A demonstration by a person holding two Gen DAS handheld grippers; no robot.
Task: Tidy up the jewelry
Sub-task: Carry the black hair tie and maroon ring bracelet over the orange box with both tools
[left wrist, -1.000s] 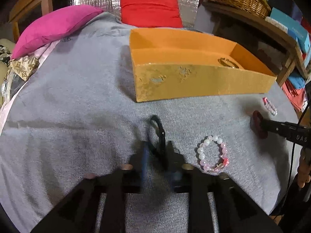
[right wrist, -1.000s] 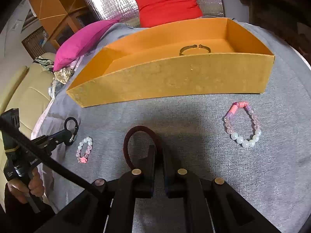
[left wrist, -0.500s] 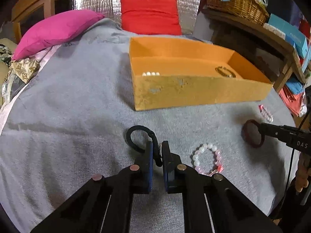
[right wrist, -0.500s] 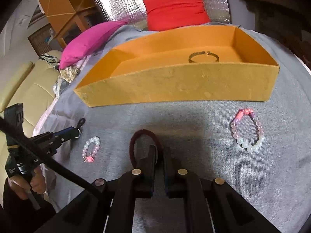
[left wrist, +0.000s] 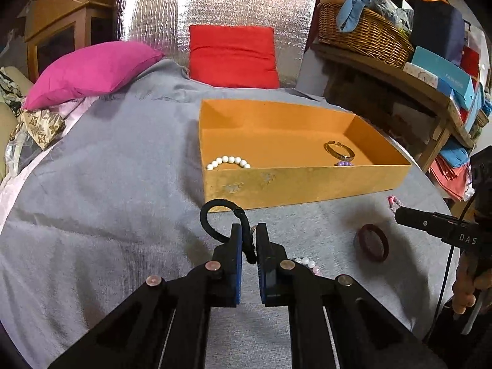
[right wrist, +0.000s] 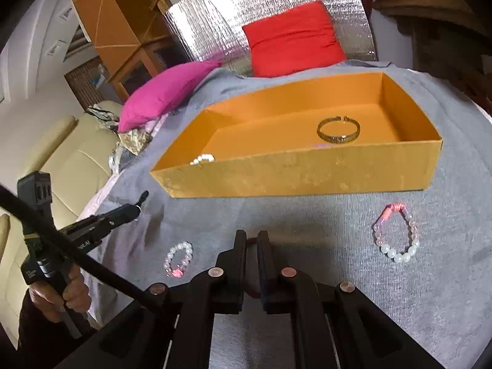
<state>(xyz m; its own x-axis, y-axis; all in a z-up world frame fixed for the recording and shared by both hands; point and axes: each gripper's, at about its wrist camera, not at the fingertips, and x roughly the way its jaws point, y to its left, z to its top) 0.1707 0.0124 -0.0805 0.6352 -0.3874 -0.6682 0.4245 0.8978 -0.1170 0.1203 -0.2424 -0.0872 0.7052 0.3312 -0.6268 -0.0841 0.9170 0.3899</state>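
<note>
My left gripper [left wrist: 247,230] is shut on a black hair tie [left wrist: 212,215] and holds it above the grey cloth, in front of the orange box [left wrist: 295,184]. The box holds a white bead bracelet [left wrist: 229,162], a gold bangle [left wrist: 339,151] and a purple bead piece [left wrist: 343,163]. My right gripper [right wrist: 251,240] is raised, its jaws slightly apart; a dark red hair tie [left wrist: 372,242] lies on the cloth beneath it, and only a sliver shows between the fingers in the right wrist view. A pink-and-white bead bracelet [right wrist: 179,259] lies front left, another [right wrist: 396,234] to the right.
A magenta pillow [left wrist: 92,70] and a red pillow [left wrist: 232,57] lie at the back of the grey cloth [left wrist: 107,184]. A wicker basket [left wrist: 363,33] and boxes stand on a wooden shelf at the right. A cream sofa [right wrist: 61,166] is at the left.
My left gripper has lifted the black hair tie off the cloth and moved toward the box. My right gripper has let go of the dark red hair tie and risen; the tie now lies on the cloth.
</note>
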